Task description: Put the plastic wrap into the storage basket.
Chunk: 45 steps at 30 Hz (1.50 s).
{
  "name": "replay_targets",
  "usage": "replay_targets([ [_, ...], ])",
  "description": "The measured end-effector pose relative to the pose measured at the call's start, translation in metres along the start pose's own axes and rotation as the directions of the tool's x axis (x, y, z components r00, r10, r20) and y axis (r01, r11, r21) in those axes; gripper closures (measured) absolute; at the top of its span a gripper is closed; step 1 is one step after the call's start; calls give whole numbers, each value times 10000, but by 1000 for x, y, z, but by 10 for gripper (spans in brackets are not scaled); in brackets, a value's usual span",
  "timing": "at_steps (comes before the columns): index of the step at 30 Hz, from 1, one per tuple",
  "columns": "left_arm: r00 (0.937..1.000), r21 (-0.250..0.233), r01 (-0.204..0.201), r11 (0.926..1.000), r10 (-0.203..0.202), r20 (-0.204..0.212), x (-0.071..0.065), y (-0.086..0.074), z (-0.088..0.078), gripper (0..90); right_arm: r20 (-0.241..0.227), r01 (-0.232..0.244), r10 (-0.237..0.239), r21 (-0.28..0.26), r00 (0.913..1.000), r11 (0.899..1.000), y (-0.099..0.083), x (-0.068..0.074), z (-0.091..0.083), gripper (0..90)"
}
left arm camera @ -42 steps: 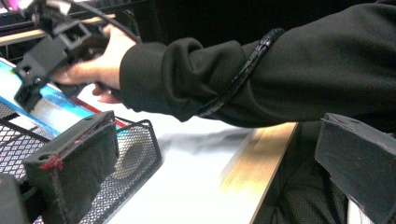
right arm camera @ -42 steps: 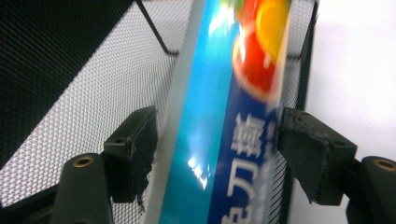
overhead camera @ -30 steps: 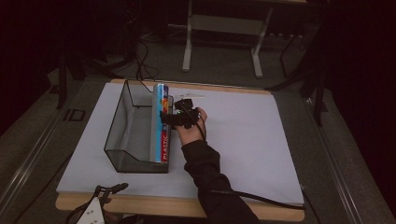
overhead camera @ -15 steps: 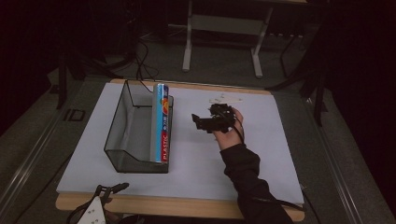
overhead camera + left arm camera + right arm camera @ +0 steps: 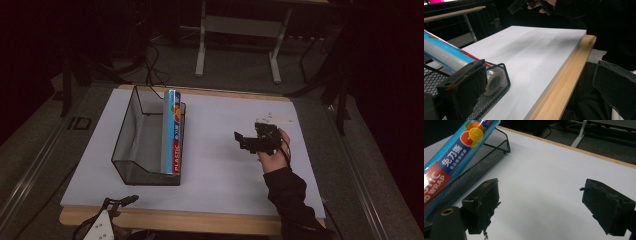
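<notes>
Right claw (image 5: 247, 141) gapes wide and empty right of the basket (image 5: 131, 150); any leftward swing could knock the leaning wrap roll (image 5: 172, 132) over.

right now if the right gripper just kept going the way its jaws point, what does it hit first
Probably the plastic wrap box lying along the mesh basket's near wall. The right gripper points left toward it, jaws open, with bare white board between. Height is unclear, so it might pass over.

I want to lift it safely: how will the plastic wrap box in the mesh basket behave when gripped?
The plastic wrap box looks long and stiff, probably light. Its glossy surface may slip. Gripped near one end, it would likely tilt against the mesh basket.
</notes>
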<state>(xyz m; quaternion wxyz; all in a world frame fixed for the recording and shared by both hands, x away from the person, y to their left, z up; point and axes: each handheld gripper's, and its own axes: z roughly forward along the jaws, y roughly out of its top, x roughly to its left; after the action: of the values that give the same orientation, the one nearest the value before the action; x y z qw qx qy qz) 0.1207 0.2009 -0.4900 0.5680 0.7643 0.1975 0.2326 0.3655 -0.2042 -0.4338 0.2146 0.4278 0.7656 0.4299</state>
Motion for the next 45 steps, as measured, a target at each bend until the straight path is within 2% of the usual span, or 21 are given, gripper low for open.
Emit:
replay_targets([
  [6, 10000, -37, 17, 10000, -17, -1, 0, 0, -1, 2, -71, -78, 78, -65, 9999, 9999, -11, -5, -14, 138],
  [14, 10000, -15, 21, 10000, -21, 4, 0, 0, 0, 2, -338, 57, -58, -33, 9994, 10000, -34, -5, -35, 139],
  [16, 10000, -4, 9, 10000, -9, 2, 0, 0, 0, 2, -269, 242, -243, -53, 9993, 9997, -39, -4, -38, 140],
  [25, 10000, -2, 3, 10000, -3, -8, 0, 0, 0, 2, -507, -169, 175, 126, 9986, 9998, -64, -5, -54, 140],
  [36, 10000, 6, 19, 10000, -19, -17, 0, 0, 0, 2, -432, -28, 37, 205, 9991, 9998, -81, 2, -70, 140],
  [42, 10000, 1, 7, 10000, -7, -14, 0, 0, 0, 2, -391, 58, -44, 347, 9992, 9994, -89, 5, -73, 141],
  [45, 10000, 13, 15, 10000, -15, -26, 0, 0, 0, 2, -261, 282, -272, 401, 9993, 9988, -94, 7, -75, 140],
])
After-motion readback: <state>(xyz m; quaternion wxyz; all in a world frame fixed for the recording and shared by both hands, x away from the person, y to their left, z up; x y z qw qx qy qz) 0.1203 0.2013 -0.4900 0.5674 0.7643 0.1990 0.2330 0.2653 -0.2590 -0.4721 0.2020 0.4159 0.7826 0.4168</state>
